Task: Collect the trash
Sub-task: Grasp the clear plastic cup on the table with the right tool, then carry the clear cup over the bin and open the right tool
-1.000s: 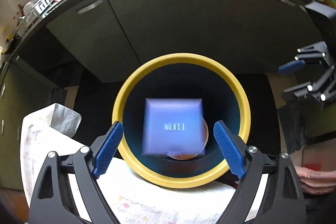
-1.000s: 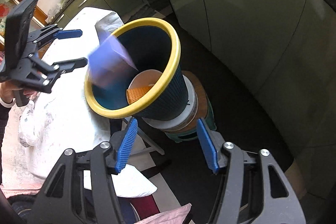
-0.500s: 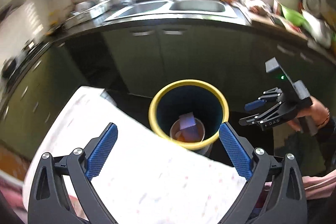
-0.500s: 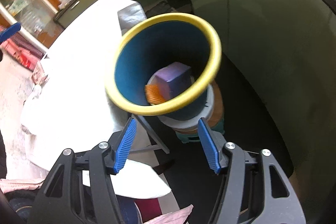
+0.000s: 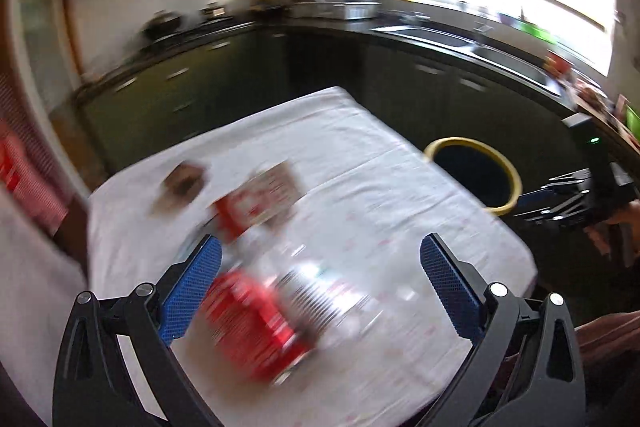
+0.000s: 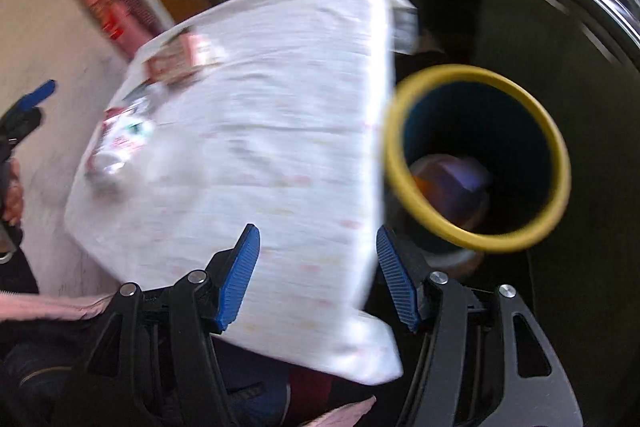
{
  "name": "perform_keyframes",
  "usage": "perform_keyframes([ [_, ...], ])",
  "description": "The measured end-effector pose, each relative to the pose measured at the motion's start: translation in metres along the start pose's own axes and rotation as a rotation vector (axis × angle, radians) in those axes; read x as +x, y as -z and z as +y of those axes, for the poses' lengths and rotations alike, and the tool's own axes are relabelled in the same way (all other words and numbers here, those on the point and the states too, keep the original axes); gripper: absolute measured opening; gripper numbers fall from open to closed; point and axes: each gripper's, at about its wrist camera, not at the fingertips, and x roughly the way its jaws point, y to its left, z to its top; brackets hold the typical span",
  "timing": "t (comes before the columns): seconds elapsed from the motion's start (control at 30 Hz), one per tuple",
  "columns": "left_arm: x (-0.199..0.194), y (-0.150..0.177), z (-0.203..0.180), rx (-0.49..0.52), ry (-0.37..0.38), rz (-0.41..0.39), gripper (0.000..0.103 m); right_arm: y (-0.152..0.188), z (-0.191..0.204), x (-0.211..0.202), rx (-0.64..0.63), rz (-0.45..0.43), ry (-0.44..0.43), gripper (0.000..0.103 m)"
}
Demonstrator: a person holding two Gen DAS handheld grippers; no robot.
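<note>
My left gripper stands wide open above the white-clothed table, over a blurred clear plastic bottle with a red label; nothing is between its pads. Further back lie a red-and-white packet and a brown wrapper. The yellow-rimmed bin stands off the table's right edge. In the right wrist view my right gripper is open and empty over the table corner, with the bin to its right holding a purple box and something orange. The bottle and packet lie far left.
Dark green kitchen cabinets and a counter with a sink run behind the table. The right gripper's body shows at the right edge of the left wrist view, past the bin. A person's pink sleeve sits low left.
The purple box has dropped from my left gripper into the bin. My left gripper has swung away from the bin to the table's trash. My right gripper has shifted toward the table too.
</note>
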Motion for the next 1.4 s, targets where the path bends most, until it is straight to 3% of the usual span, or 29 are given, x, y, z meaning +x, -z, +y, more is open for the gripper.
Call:
perform_keyframes([
  [0.13,-0.016,0.043,0.029,-0.062,-0.075,0.009,0.098,-0.012,0.051,0.014,-0.118,0.024,-0.091,0.058],
  [0.27,-0.027,0.074,0.052,-0.131,-0.103,0.017,0.098,-0.020,0.081,0.031,-0.184,0.043,-0.113,0.058],
  [0.53,-0.033,0.100,0.081,-0.244,-0.122,0.026,0.098,-0.034,0.102,0.060,-0.225,0.089,-0.155,0.058],
  [0.73,-0.032,0.103,0.083,-0.237,-0.129,0.024,0.098,-0.036,0.111,0.061,-0.250,0.099,-0.179,0.041],
  [0.77,-0.032,0.103,0.082,-0.235,-0.128,0.026,0.098,-0.035,0.112,0.061,-0.254,0.099,-0.178,0.034],
  [0.9,-0.028,0.102,0.079,-0.227,-0.126,0.037,0.098,-0.029,0.117,0.059,-0.278,0.094,-0.160,0.007],
  [0.93,-0.027,0.101,0.078,-0.226,-0.124,0.039,0.098,-0.028,0.118,0.058,-0.281,0.087,-0.151,0.005],
  [1.23,-0.026,0.099,0.067,-0.207,-0.124,0.036,0.098,-0.020,0.110,0.020,-0.257,-0.031,-0.057,0.005],
  [1.4,-0.027,0.096,0.057,-0.182,-0.119,0.033,0.098,-0.021,0.056,-0.012,-0.136,-0.120,0.072,0.005],
])
